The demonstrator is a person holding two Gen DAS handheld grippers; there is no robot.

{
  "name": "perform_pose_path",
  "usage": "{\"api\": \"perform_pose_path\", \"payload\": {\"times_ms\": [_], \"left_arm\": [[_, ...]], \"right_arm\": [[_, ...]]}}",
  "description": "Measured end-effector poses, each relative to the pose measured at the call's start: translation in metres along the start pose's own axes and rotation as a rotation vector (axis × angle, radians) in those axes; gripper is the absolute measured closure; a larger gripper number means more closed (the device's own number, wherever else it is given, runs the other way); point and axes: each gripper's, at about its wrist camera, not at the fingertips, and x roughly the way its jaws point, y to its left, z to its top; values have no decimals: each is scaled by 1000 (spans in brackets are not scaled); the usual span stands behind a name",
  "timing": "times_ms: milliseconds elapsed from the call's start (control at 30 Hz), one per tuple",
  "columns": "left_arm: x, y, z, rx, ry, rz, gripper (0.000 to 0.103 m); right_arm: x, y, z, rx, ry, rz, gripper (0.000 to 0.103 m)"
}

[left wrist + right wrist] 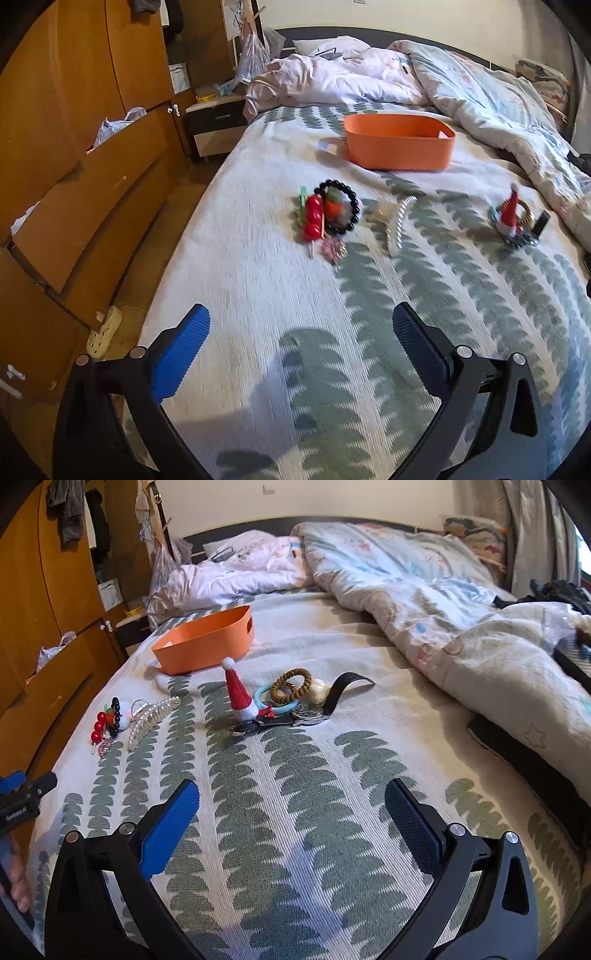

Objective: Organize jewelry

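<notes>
The jewelry lay in two loose clusters on the leaf-patterned bedspread (295,794), in front of an orange bin (207,642) that stood farther up the bed. In the left cluster, a black bead bracelet (337,206) ringed a small orange-and-grey pompom piece, with a red bead clip (313,218) touching its left side, a pink sparkly trinket (333,250) just below, and a pearl claw clip (398,225) just to the right. The right cluster, well apart from it, held a little red Santa-hat clip (240,694) standing upright, a brown bead bracelet (291,686) resting on a blue hair tie (266,701), and a wristwatch (310,712) with a black strap. A rumpled duvet (424,602) lay beyond. The left gripper (301,325) and right gripper (291,799) both hovered over bare bedspread with jaws spread wide, holding nothing.
</notes>
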Motion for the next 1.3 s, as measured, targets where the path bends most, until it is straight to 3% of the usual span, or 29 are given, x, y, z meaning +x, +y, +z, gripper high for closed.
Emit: {"api": "perform_pose_path", "payload": {"times_ms": [300,400,533,633,733,967,1100,1300], "left_arm": [[29,5,26,55,-13,39,5],[48,12,39,18,24,-1,5],[71,22,50,-50,74,-71,5],[81,22,55,-42,75,-56,5],[88,18,60,-11,63,-46,5],[118,16,75,1,83,-37,5],[136,20,76,-26,118,-65,5],[140,18,83,-43,96,-95,5]], "right_arm": [[33,-7,48,-21,39,-10,3],[48,-10,64,7,77,21,3],[65,-6,80,-31,64,-11,3],[82,-7,89,-53,72,-22,3],[100,-13,96,-58,75,-24,8],[144,-24,106,-55,135,-17,34],[161,-24,109,-60,151,-7,35],[176,-23,108,-56,153,-3,37]]}}
